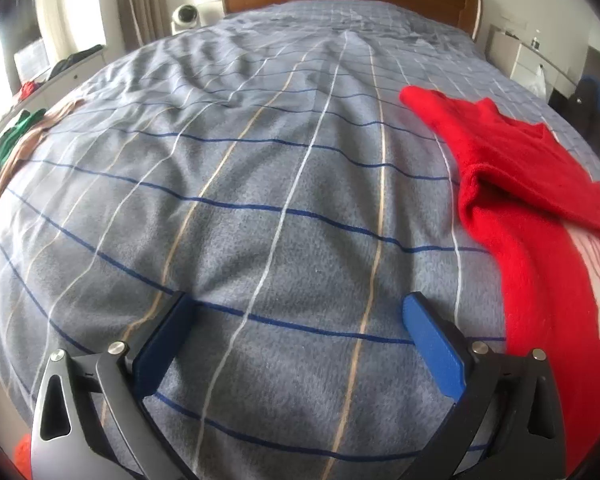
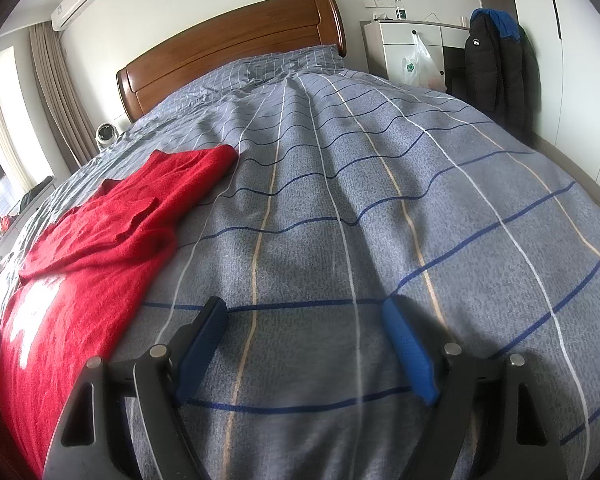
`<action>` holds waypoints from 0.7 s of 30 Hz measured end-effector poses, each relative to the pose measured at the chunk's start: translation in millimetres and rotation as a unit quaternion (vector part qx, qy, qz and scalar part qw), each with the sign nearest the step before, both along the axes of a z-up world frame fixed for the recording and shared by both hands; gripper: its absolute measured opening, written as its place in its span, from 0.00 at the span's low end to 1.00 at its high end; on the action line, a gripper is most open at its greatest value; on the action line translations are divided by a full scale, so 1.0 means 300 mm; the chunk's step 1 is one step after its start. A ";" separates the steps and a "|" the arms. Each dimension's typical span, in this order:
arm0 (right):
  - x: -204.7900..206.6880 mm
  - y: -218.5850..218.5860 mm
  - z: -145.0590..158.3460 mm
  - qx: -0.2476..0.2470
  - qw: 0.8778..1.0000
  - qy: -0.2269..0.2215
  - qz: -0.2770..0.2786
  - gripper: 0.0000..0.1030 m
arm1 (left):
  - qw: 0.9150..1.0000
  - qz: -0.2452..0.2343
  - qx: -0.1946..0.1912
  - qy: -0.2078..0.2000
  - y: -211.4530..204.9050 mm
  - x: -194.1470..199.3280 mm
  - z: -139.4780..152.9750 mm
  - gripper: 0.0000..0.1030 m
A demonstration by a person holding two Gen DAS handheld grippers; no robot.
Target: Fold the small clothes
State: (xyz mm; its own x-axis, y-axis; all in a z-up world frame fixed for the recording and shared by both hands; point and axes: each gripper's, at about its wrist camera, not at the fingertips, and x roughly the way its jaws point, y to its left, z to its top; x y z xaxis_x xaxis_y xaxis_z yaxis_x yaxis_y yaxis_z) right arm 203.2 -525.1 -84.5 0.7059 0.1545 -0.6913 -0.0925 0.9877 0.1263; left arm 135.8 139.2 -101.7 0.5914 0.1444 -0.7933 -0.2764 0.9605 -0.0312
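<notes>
A bedroom is seen, with a bed [image 1: 260,200] covered by a grey quilt [image 2: 380,220] crossed by blue, white and tan lines. A wooden headboard [image 2: 236,40] stands at the far end. A white cabinet [image 2: 404,44] and a dark jacket [image 2: 488,60] are noted beyond the far right corner of the bed, and a small white device [image 2: 106,136] beside the far left edge.

A red sweater [image 1: 520,200] is laid flat on the quilt, between the two grippers. One sleeve [image 2: 140,200] is folded across the body; a white pattern is partly visible on the front.

The left gripper [image 1: 296,308] is held over bare quilt, its jaws spread wide with nothing between them. The sweater lies to its right, just beside the right-hand finger [image 1: 432,344] but not touched by it.

The right gripper [image 2: 304,312] is likewise held over bare quilt, jaws well apart and empty. The sweater lies to its left, near the left-hand finger [image 2: 204,336]; contact is not seen.

Green and tan cloth [image 1: 16,140] is observed at the left edge of the bed, well apart from the sweater. An orange item [image 1: 20,452] shows at the near left corner of the left wrist view; its nature cannot be told.
</notes>
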 end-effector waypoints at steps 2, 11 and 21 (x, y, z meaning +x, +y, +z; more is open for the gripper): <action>0.000 0.000 0.000 0.000 1.000 0.000 0.000 0.77 | 1.000 -0.001 -0.002 -0.001 0.002 0.000 -0.002 1.00; 0.000 0.002 0.000 -0.001 1.000 0.000 0.000 0.77 | 0.999 -0.015 -0.012 -0.026 0.010 -0.023 0.001 1.00; -0.109 0.069 0.188 0.031 0.993 0.081 0.078 0.77 | 0.988 -0.139 -0.070 0.012 -0.063 -0.229 0.179 0.99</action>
State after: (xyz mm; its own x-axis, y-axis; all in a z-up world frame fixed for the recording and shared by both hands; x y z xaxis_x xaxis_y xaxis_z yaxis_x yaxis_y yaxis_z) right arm 170.6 -504.5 -28.0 0.5498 0.2991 -0.7799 -0.2167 0.9528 0.2126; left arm 67.2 120.4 -47.9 0.5742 -0.1326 -0.8079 -0.0053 0.9862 -0.1656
